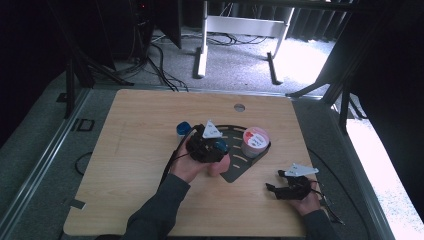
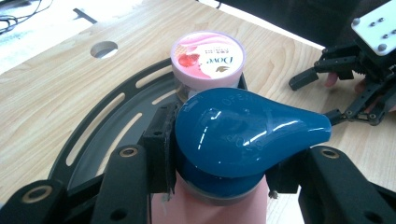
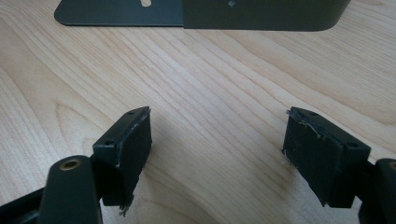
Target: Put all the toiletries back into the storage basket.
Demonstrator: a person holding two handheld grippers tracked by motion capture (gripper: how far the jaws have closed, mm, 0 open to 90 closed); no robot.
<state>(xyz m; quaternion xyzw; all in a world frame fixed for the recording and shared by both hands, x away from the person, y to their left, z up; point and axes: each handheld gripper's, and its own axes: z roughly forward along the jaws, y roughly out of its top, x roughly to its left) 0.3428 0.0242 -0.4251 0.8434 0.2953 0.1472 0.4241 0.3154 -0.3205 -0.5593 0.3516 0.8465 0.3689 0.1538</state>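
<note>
The left gripper (image 2: pixel 219 182) is clamped on a pink pump bottle (image 2: pixel 219 205) at the black rack (image 2: pixel 107 135) — keep it upright, clear of the Dove jar (image 2: pixel 208 58). The right gripper (image 3: pixel 217 154) rests spread, empty.

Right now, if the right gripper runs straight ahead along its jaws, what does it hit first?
The right gripper is open over bare table. Straight ahead, the first thing looks like the black slotted tray's near edge, though depth is hard to judge.
</note>
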